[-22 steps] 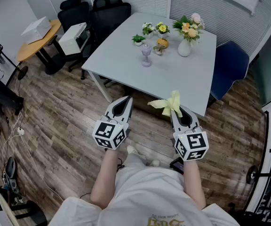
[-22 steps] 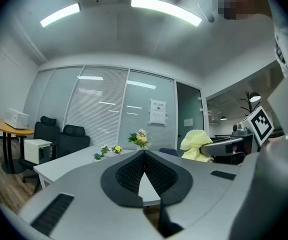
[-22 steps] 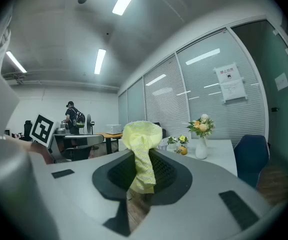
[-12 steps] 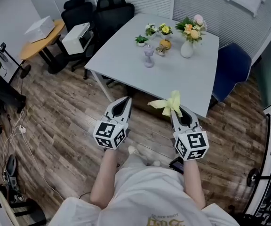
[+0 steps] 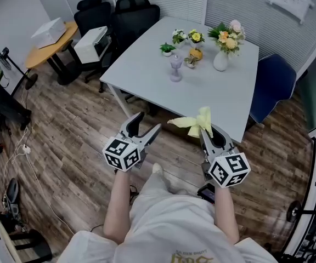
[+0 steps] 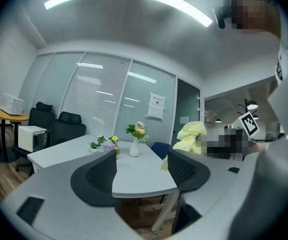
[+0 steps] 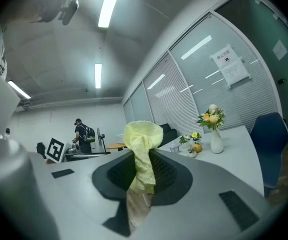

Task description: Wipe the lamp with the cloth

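Holding your left gripper [image 5: 148, 122] out over the floor [image 5: 65, 125], you have its jaws spread wide with nothing between them. Ahead of it and well apart, the lamp [image 5: 175, 69] stands upright on the table [image 5: 141, 75], near some small flower pots [image 5: 168, 48]. To the right, your right gripper [image 5: 206, 130] is clamped on the yellow cloth [image 5: 193, 121]. The cloth bunches above the jaw tips and trails down between them, near the table's front edge, well short of the lamp.
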Available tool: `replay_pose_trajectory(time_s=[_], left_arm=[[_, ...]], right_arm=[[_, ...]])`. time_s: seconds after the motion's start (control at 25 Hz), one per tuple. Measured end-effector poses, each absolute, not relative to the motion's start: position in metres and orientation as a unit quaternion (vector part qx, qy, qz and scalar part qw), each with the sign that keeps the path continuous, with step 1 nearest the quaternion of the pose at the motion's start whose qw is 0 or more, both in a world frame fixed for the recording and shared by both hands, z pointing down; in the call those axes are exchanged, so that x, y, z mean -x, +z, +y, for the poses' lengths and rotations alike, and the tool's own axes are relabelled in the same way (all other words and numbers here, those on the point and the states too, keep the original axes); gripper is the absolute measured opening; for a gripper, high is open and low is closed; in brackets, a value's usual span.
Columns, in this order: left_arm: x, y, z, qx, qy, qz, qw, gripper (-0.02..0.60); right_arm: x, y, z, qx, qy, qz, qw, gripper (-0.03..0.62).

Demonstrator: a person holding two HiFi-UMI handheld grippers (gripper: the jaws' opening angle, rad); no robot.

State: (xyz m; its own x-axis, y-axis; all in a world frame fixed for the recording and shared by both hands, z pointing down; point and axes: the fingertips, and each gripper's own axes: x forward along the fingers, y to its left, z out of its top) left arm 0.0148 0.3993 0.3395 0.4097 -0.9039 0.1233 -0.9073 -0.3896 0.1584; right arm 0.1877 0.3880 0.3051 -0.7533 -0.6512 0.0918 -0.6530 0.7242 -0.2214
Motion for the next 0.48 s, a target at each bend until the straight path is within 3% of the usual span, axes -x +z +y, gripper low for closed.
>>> replay_pose_trajectory(time_s=[0.48], left_arm=[[0.024, 0.38, 0.272, -0.847, 0.023, -0.514, 0.133, 0.299]], right_arm=[[-0.144, 0.332, 0.273, -0.367, 0.122, -0.921, 0.04, 0.071]])
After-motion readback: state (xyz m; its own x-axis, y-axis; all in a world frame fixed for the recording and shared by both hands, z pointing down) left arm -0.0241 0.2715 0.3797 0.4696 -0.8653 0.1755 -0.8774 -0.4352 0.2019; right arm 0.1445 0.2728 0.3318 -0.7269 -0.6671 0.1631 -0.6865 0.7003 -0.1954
